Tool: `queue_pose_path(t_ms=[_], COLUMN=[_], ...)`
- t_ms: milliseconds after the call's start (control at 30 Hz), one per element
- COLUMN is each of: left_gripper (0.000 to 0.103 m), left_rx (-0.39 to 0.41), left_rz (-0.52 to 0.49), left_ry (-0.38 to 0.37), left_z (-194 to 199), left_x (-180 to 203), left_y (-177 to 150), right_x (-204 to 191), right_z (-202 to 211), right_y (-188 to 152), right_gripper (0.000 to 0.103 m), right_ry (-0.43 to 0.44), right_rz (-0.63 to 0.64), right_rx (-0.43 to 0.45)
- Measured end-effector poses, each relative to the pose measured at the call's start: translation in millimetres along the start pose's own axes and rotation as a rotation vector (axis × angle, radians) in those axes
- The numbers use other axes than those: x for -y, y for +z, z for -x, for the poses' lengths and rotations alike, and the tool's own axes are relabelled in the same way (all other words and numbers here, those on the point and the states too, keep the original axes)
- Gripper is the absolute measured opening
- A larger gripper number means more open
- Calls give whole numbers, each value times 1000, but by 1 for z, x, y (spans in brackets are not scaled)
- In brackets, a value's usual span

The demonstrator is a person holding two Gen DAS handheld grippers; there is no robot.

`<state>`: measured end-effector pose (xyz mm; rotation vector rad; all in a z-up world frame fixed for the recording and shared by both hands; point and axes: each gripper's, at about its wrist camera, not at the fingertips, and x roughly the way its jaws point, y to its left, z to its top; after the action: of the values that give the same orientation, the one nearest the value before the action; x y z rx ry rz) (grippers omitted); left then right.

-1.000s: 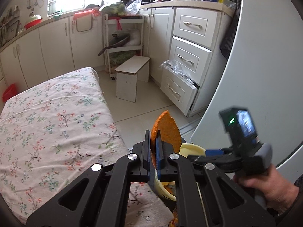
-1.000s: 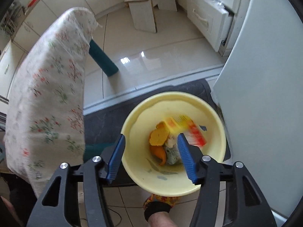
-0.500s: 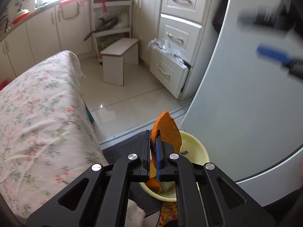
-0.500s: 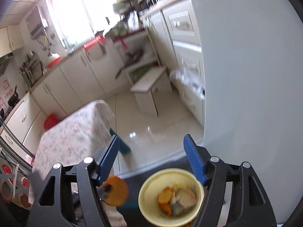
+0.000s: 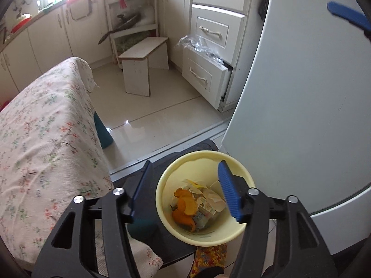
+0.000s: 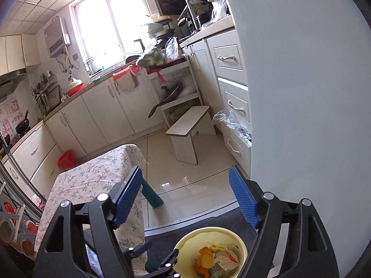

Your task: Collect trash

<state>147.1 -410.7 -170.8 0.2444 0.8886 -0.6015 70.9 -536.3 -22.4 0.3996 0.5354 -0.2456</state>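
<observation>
Blue ribbed pads of the left gripper [image 5: 183, 187] spread wide and empty, hovering right over the round pale-yellow plastic bowl [image 5: 241, 164] that serves as the trash bin. Inside it: curled orange peel pieces [image 5: 184, 206] at the left, crumpled printed paper wrappers [image 5: 208, 202] at the right. Right gripper [image 6: 185, 199] likewise spread, holding nothing, raised higher and aimed out across the kitchen, bowl low in its view.

Judged from this: drop done, next piece of trash to be sought. Best lifted straight up clear of the rim before swinging away, so that neither pad clips the light bowl and tips it. Worth keeping the fingers apart on the way to the next item.

Bowl resting on a dark mat [image 5: 167, 162] on the floor, just beside the big white curved appliance [image 5: 301, 92] at the right. Floral cloth-covered table [image 5: 46, 139] at the left, no trash visible on the part shown. Farther off: glossy beige floor tiles [image 5: 157, 106], small white wooden stool [image 5: 143, 69], cream cabinet drawers [image 5: 208, 53] with the lowest one pulled open and clear plastic bags [image 5: 199, 46] spilling from it.
</observation>
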Motion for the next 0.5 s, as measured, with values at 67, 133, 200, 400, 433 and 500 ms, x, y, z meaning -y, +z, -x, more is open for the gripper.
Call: queue_pose_path(t_ms=[67, 133, 200, 400, 433, 500], left_gripper=[69, 79, 87, 95, 95, 95], left_rx=[33, 72, 111, 201, 212, 231], left_rz=[1, 6, 17, 69, 72, 65], left_ry=[22, 51, 75, 109, 117, 136], left_z=[20, 40, 62, 137, 147, 171], left_x=[-3, -8, -13, -32, -33, -35], left_y=[1, 0, 0, -10, -12, -19], right_x=[0, -2, -2, -5, -9, -15], right_z=[7, 15, 27, 66, 75, 86], right_y=[0, 0, -2, -27, -34, -41], right_gripper=[81, 89, 92, 95, 95, 96], right_ry=[-13, -41, -81, -133, -141, -151], right_rz=[10, 23, 35, 32, 38, 47], right_rx=[11, 31, 59, 85, 88, 91])
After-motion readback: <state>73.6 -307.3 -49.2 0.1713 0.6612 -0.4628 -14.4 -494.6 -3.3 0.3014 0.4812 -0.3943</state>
